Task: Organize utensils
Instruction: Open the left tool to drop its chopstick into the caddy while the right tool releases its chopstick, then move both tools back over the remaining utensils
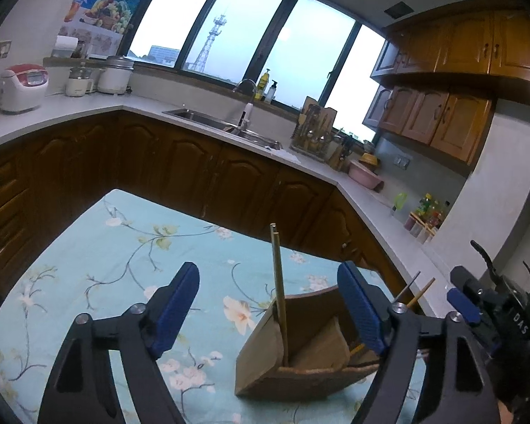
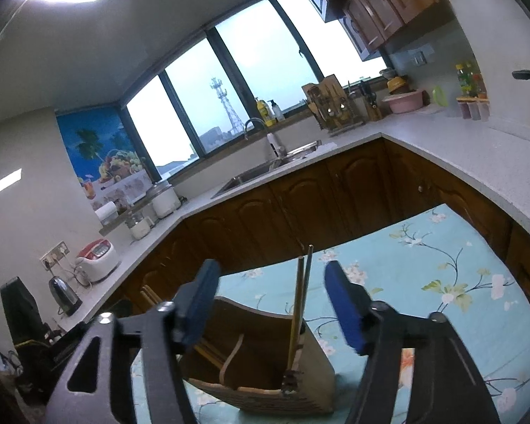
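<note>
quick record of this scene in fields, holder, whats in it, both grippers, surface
holder: wooden utensil holder, upright on the table
contents: chopsticks standing upright in one compartment; more sticks lean out the other end
left gripper: open, holds nothing, above the holder
right gripper: open, holds nothing, chopsticks showing between its fingers
surface: floral tablecloth, light blue

The utensil holder (image 1: 300,346) stands on the table (image 1: 123,265), at the near right of the left wrist view. A chopstick (image 1: 278,282) stands upright in its left compartment. The counter (image 1: 88,106) runs behind the table. The sink (image 1: 208,118) is set in the far counter, with the rice cooker (image 1: 23,86) to its left and the knife rack (image 1: 314,127) to its right.
</note>
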A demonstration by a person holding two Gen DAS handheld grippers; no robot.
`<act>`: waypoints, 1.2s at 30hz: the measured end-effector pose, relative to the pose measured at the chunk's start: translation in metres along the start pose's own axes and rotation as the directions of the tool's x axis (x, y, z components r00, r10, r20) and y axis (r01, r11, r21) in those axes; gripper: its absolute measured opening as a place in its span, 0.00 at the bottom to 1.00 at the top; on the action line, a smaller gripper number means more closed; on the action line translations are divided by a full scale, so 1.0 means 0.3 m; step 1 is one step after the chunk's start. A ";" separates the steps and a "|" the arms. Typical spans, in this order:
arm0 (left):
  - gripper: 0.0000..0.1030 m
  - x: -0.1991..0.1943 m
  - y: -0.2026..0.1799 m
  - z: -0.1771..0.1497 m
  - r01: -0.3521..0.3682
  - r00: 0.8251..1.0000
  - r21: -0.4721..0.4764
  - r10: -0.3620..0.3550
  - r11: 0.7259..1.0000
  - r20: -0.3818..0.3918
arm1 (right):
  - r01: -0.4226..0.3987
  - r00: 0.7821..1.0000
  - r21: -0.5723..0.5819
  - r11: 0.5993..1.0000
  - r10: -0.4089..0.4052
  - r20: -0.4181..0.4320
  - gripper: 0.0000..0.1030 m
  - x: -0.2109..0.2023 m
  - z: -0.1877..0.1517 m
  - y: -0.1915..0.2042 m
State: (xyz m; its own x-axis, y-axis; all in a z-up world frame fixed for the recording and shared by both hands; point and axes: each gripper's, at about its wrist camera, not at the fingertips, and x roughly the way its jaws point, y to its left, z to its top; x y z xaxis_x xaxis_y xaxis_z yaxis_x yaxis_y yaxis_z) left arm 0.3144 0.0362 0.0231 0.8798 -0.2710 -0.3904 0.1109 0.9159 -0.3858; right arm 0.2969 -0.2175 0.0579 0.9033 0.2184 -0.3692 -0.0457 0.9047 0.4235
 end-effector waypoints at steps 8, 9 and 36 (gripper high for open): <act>0.86 -0.114 -0.001 -0.032 -0.044 0.998 0.043 0.046 0.998 -0.045 | 0.003 0.999 -0.009 1.000 -0.002 0.035 0.78 -0.114 -0.008 0.023; 0.86 -0.133 -0.001 -0.044 -0.051 0.997 0.048 0.054 0.998 -0.058 | 0.003 0.999 -0.007 1.000 -0.003 0.037 0.78 -0.132 -0.012 0.027; 0.87 -0.593 0.088 -0.204 -0.125 0.973 -0.015 0.119 0.992 -0.199 | 0.017 0.997 -0.030 0.999 -0.019 -0.076 0.80 -0.450 -0.251 0.073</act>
State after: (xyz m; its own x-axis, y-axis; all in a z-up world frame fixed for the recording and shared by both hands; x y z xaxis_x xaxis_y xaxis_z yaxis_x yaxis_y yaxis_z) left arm 0.1325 0.0906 0.0312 0.7769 -0.2134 -0.5924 -0.0069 0.9378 -0.3470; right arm 0.1418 -0.1998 0.0548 0.8690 0.2286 -0.4389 -0.0435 0.9187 0.3925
